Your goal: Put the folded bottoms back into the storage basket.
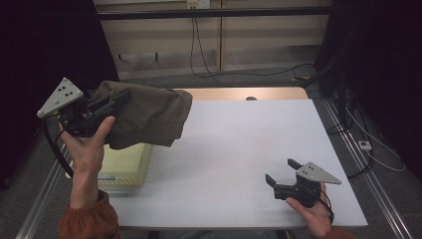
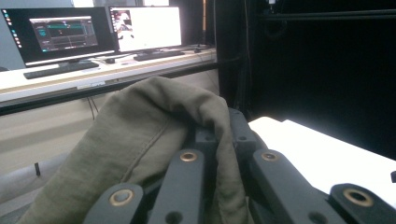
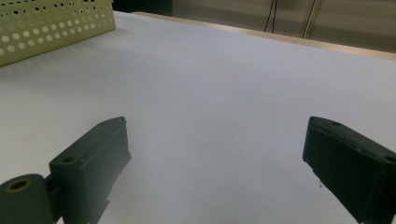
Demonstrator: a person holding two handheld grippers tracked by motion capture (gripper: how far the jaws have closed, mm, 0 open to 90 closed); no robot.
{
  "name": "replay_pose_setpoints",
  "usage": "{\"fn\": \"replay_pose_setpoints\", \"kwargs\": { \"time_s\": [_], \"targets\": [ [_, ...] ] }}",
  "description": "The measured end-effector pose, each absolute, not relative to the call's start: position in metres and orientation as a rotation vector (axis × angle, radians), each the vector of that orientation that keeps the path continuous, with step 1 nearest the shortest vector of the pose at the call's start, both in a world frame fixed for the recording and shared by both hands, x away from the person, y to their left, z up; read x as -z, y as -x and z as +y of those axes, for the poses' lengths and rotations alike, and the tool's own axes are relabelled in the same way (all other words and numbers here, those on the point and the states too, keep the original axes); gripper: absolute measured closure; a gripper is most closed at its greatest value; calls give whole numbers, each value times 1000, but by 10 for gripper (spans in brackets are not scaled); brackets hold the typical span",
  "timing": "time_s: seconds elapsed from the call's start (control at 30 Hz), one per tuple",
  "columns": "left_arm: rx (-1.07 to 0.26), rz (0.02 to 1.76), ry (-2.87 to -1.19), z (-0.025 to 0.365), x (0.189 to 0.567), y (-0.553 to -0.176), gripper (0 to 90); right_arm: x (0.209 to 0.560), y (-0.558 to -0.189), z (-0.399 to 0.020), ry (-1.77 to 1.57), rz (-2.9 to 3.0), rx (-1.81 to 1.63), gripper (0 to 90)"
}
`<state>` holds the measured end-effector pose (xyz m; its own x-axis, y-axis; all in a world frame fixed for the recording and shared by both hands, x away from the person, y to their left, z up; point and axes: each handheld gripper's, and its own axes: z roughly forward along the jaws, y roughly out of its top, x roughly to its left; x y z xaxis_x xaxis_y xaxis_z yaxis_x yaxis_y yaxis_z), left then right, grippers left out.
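The left gripper (image 1: 112,102) has its jaws clamped on a fold of olive-green cloth (image 1: 147,117), which drapes beyond them; the yellow perforated basket (image 1: 127,169) sits beneath. The right gripper (image 1: 281,172) stands with jaws spread wide, nothing between them but the white tabletop (image 1: 239,149).

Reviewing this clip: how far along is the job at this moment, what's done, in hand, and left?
Done: the olive garment is up off the table, above the pale yellow perforated basket. In hand: the left gripper is clamped on a fold of it, cloth bunched between the jaws in the left gripper view. Left: the garment lies nowhere yet; the right gripper sits open and empty over the white table. The goal itself is unstated.
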<state>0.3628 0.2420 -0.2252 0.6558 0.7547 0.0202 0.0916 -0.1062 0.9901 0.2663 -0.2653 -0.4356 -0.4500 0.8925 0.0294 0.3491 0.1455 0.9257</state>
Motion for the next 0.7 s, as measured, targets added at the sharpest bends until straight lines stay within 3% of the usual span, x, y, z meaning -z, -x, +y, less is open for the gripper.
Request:
{"fn": "replay_pose_setpoints", "kwargs": {
  "time_s": [0.7],
  "targets": [
    [-682, 765, -1546, 276, 219, -356, 863, 436, -266, -265, -1185, 1884, -1290, 71]
  ]
}}
